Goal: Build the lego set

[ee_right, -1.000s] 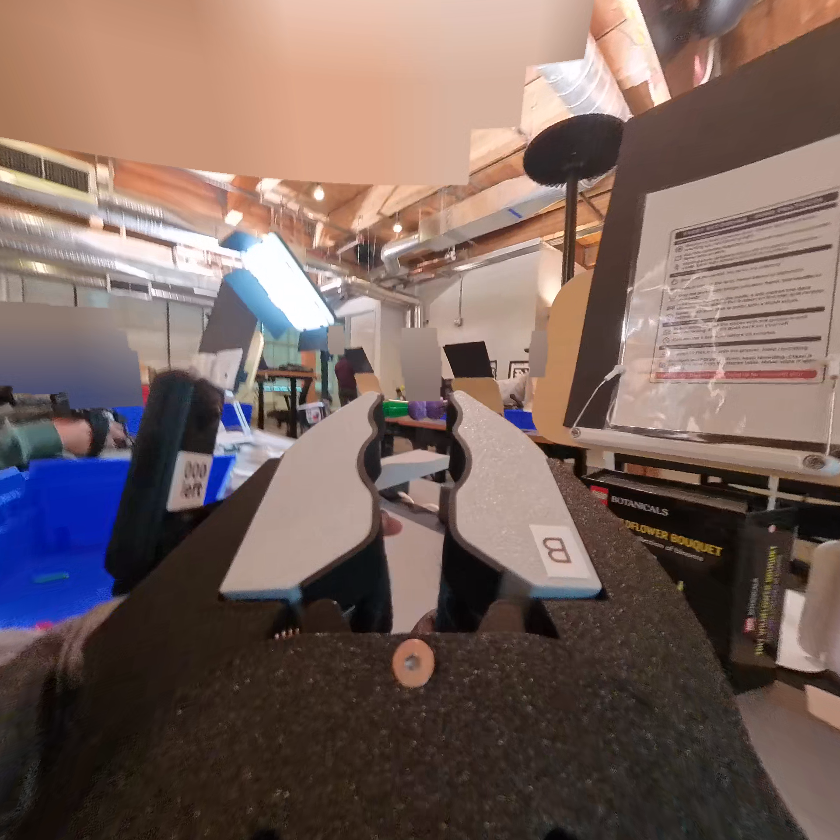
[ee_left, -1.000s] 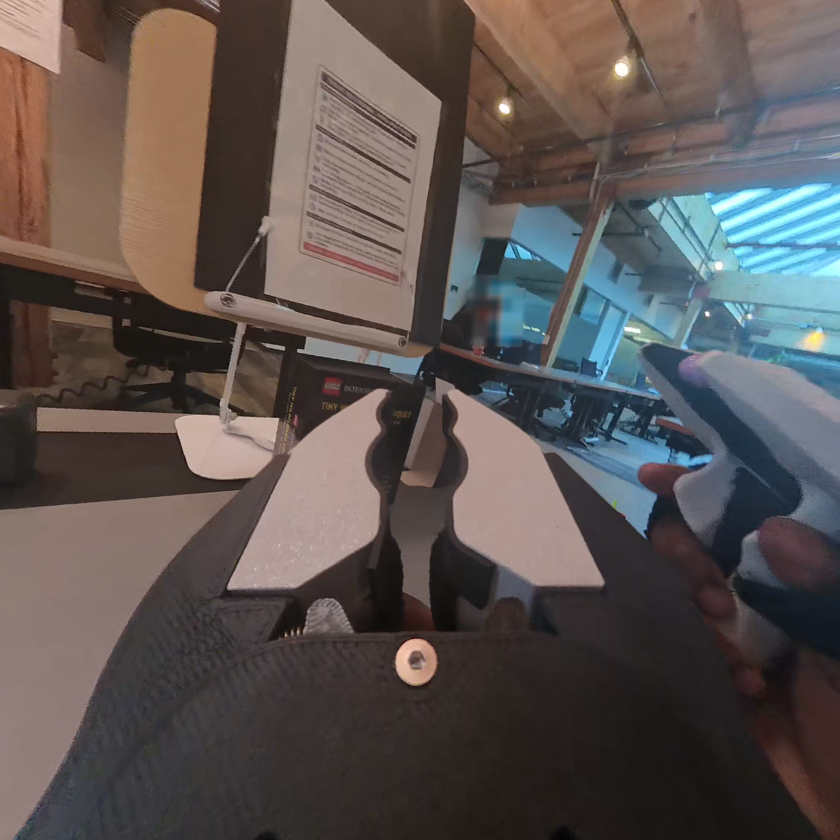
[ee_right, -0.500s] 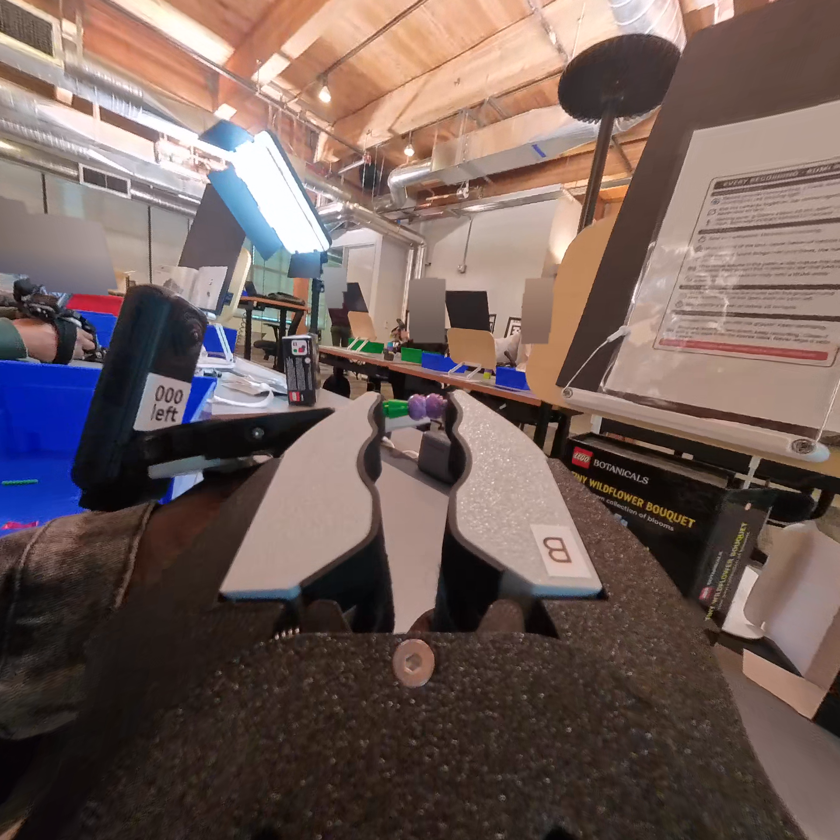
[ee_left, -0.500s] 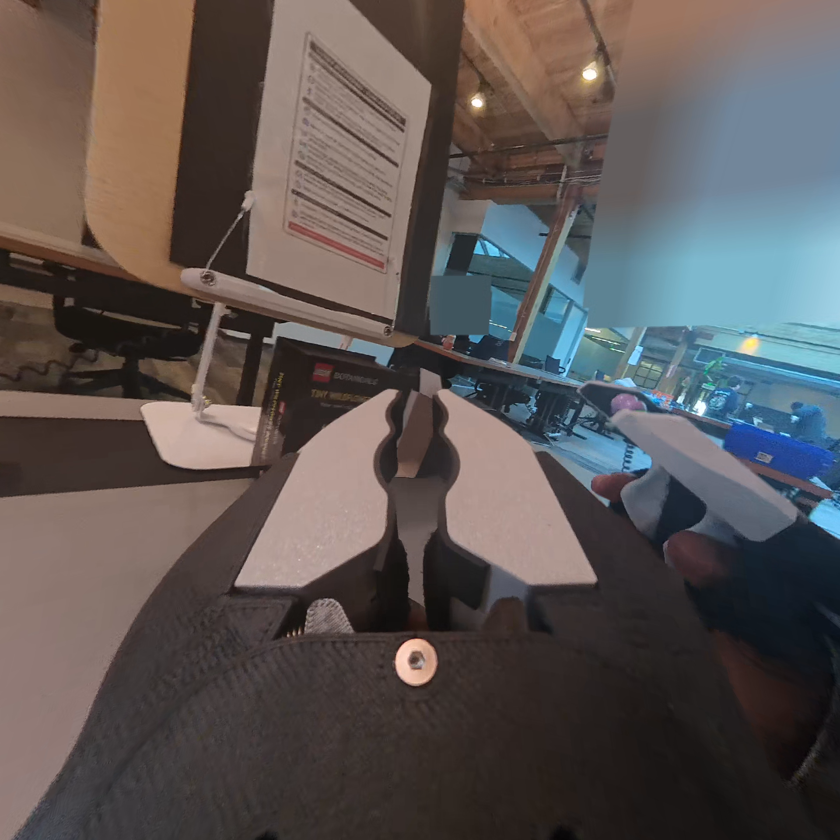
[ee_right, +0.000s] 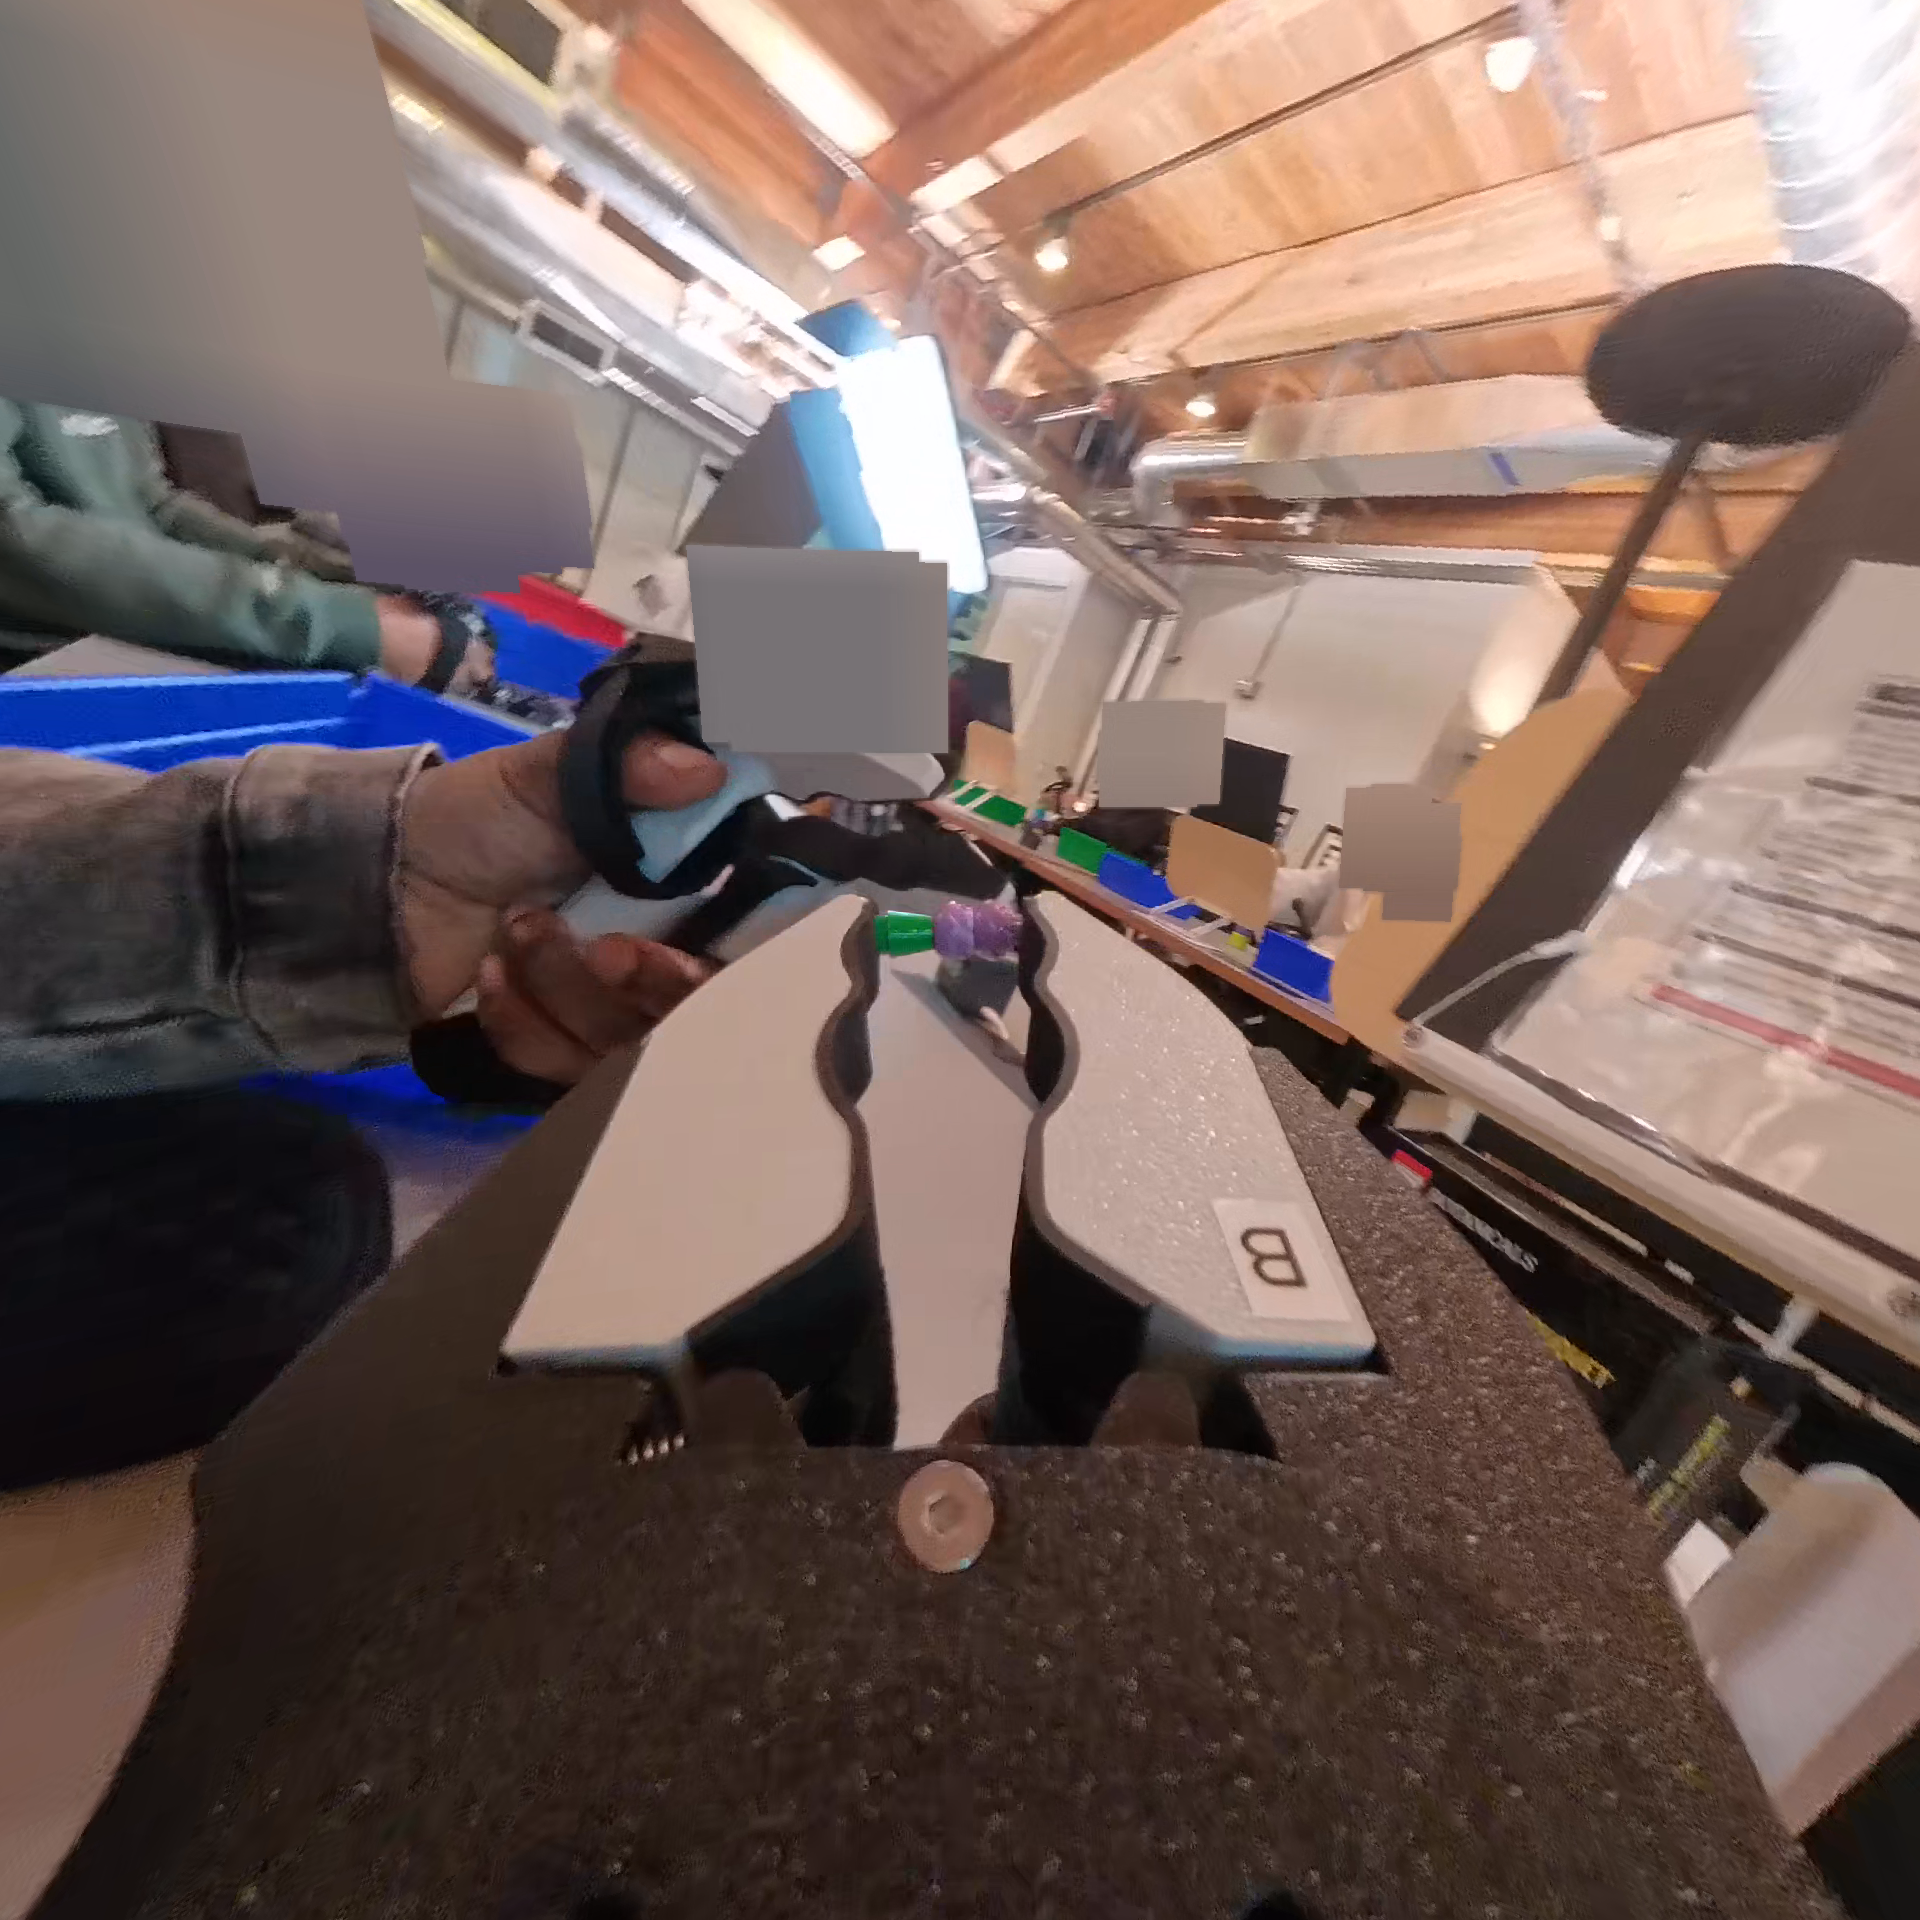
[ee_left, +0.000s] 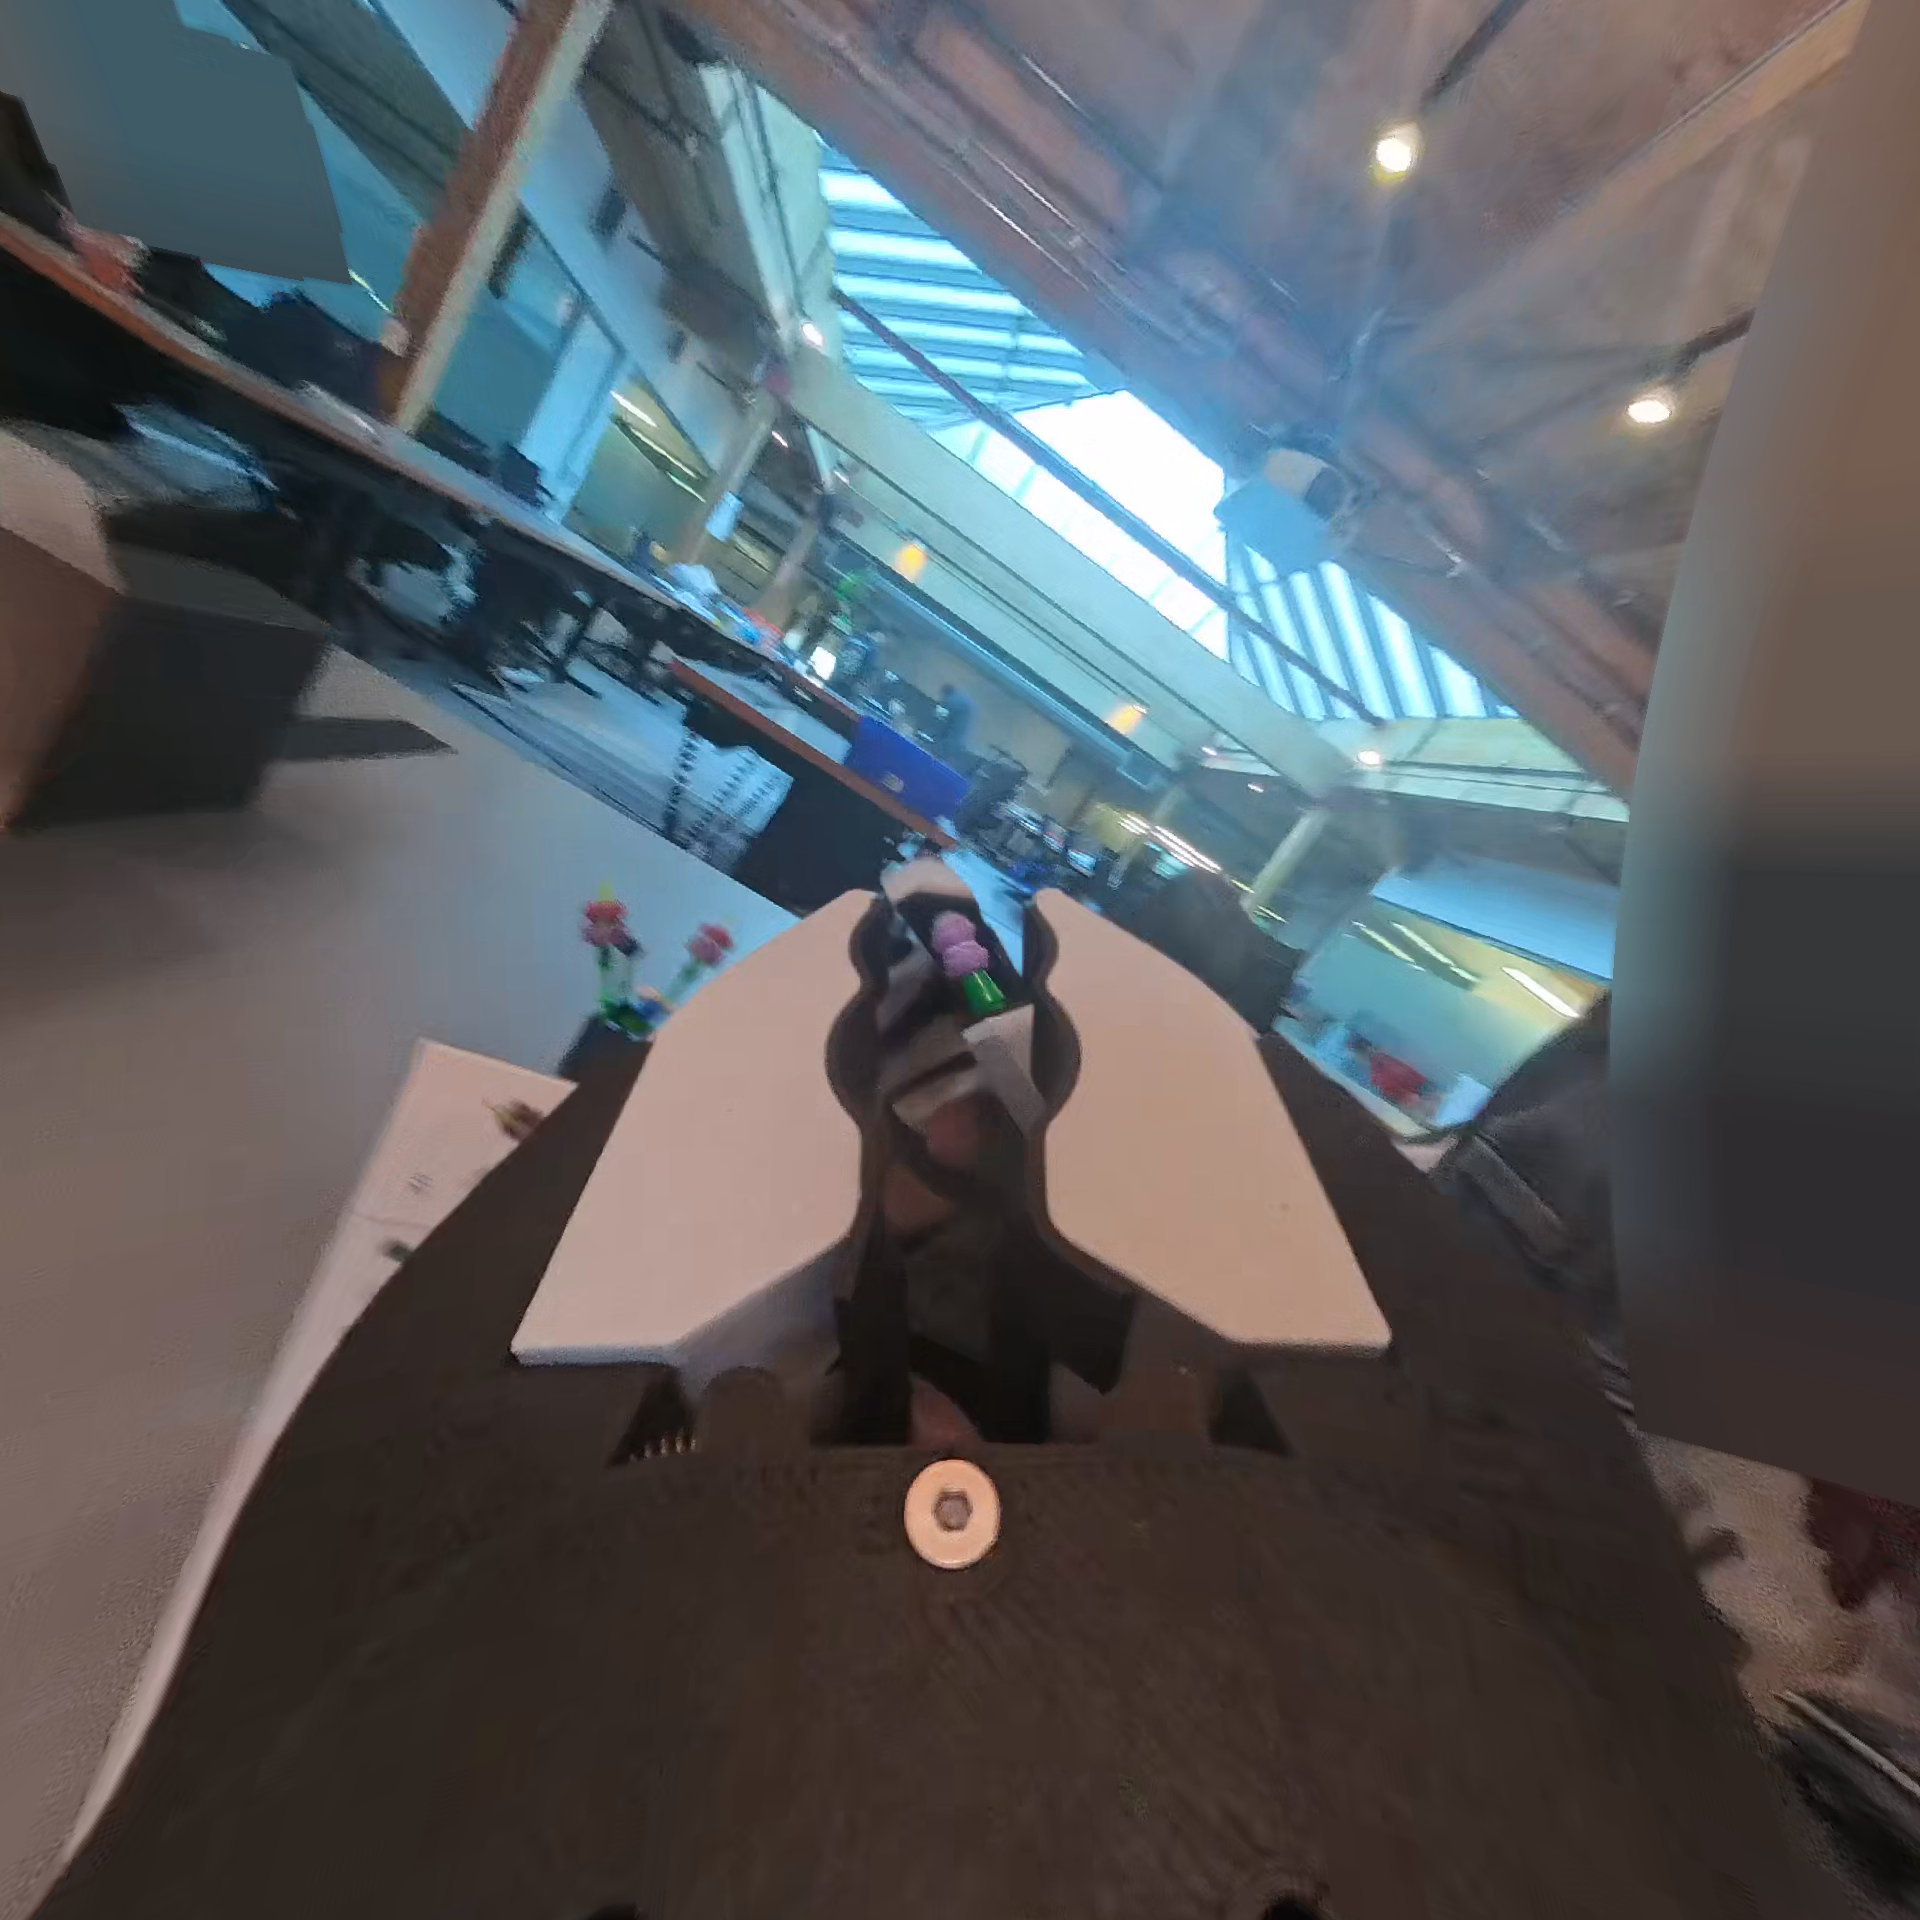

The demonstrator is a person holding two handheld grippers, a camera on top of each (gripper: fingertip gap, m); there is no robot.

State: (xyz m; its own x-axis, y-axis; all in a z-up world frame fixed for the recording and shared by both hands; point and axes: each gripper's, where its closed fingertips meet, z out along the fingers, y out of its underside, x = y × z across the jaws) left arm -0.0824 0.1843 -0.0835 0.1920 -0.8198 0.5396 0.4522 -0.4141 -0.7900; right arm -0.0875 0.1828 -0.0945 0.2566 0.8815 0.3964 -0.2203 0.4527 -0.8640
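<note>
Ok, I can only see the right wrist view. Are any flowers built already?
Observer: Yes. The left wrist view shows two red-topped flowers standing up on the grey table.
Operator: What's next to them?
Observer: A white booklet lies flat, just nearer the camera.
Operator: Are the left tongs holding anything?
Observer: No. The left tongs are open and empty, aimed at the purple-and-green piece that your right tongs grip.
</note>
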